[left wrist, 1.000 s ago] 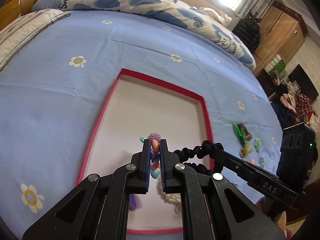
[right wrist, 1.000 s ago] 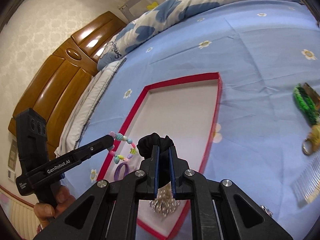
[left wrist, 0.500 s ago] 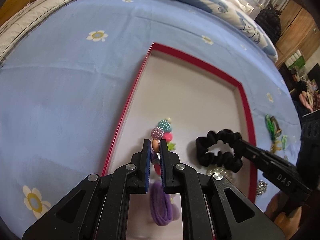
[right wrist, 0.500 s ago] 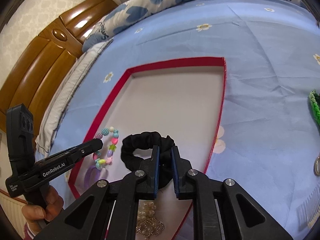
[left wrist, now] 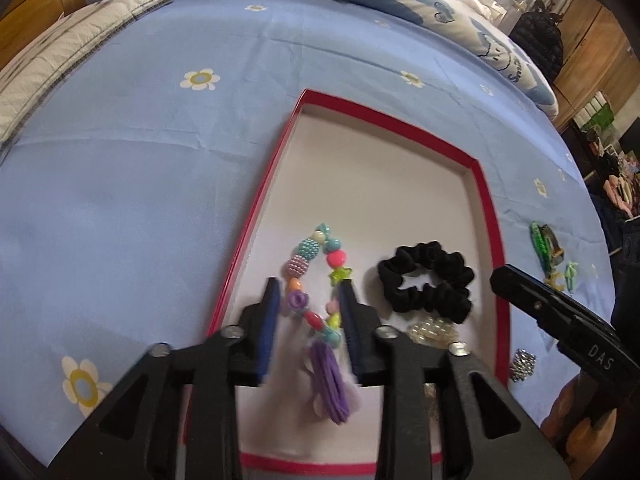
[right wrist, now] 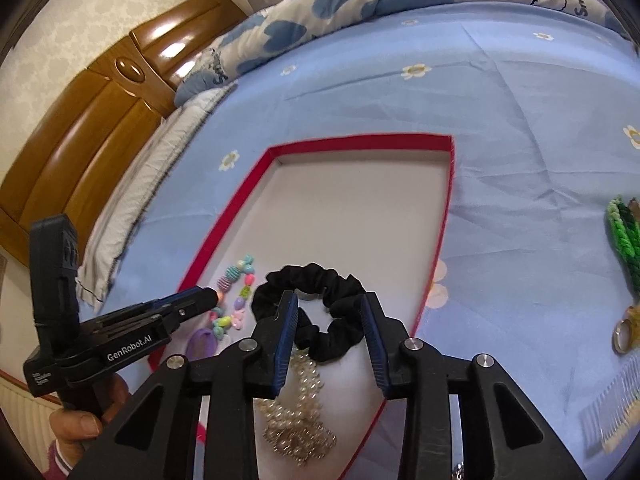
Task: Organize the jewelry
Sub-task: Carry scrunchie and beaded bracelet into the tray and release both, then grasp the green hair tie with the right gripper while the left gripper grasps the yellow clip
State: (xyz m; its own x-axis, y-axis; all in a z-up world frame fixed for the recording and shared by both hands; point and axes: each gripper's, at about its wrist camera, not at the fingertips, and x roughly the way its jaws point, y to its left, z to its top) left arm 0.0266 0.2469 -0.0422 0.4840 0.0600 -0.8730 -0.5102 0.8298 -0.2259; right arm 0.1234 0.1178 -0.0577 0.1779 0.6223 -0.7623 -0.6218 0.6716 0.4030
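Observation:
A red-rimmed tray point(left wrist: 256, 208) with a pale floor lies on the blue bedsheet; it also shows in the right wrist view point(right wrist: 440, 216). In it lie a colourful bead bracelet point(left wrist: 316, 272), a black scrunchie point(left wrist: 430, 280), a purple hair tie point(left wrist: 330, 384) and a pearl piece point(right wrist: 298, 412). My left gripper point(left wrist: 310, 308) is open, its jaws on either side of the bracelet. My right gripper point(right wrist: 330, 312) is open, its jaws on either side of the scrunchie point(right wrist: 316, 304), which rests on the tray floor.
On the sheet right of the tray lie a green braided piece point(right wrist: 626, 236), a ring charm point(right wrist: 624, 336), a clear comb point(right wrist: 616, 404) and a small rhinestone piece point(left wrist: 523, 364). A quilt point(right wrist: 360, 4) and a wooden headboard point(right wrist: 100, 120) are beyond.
Both grippers have opened. The left one let go of the bead bracelet and the right one let go of the scrunchie; both now lie on the tray floor.

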